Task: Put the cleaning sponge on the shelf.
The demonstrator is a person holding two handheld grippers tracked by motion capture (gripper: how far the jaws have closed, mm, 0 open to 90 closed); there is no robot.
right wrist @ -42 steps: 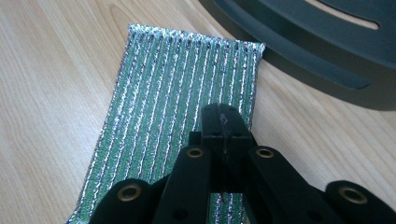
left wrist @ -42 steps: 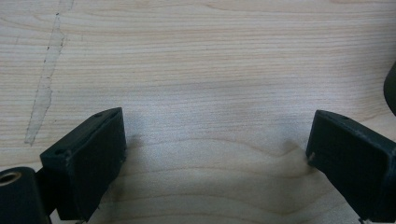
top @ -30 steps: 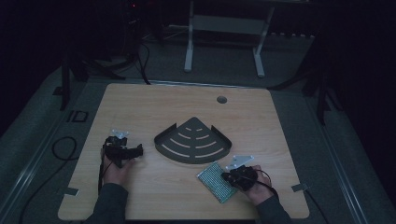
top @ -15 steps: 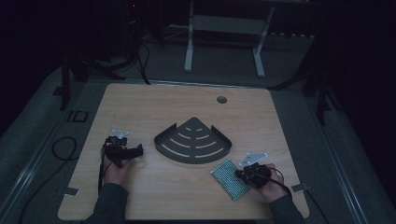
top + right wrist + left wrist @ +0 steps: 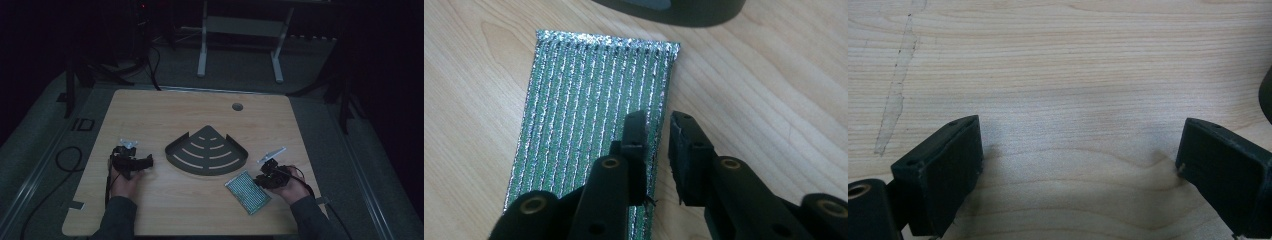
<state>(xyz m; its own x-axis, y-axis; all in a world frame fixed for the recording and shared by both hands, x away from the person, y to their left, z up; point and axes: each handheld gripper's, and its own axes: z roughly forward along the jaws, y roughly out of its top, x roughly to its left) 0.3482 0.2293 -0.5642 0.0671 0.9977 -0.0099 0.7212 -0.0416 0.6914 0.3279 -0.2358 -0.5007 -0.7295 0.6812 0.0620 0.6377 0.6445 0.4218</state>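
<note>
My right gripper hangs over the right edge of a green, silvery ribbed sheet, perhaps a scouring pad or foil pouch. Its jaws have just been opening: a narrow gap stands between them, and the sheet's edge lies under that gap rather than pinched in it. One jaw sits above the sheet, the other above bare wood. In the high view the sheet lies flat on the wooden table, near its front edge and just left of my right gripper.

Beyond the sheet's far edge, close but apart from it, is the curved rim of a dark fan-shaped tray. From above, that tray sits mid-table with pale slots across its floor, between my two hands and nearer the sheet than the left hand.

My left gripper rests well apart, at the table's left side. Its jaws stand wide, with nothing but bare wood grain between them; a dark curved edge, likely the tray, shows at the right border. A round cable hole is cut in the table behind the tray.
</note>
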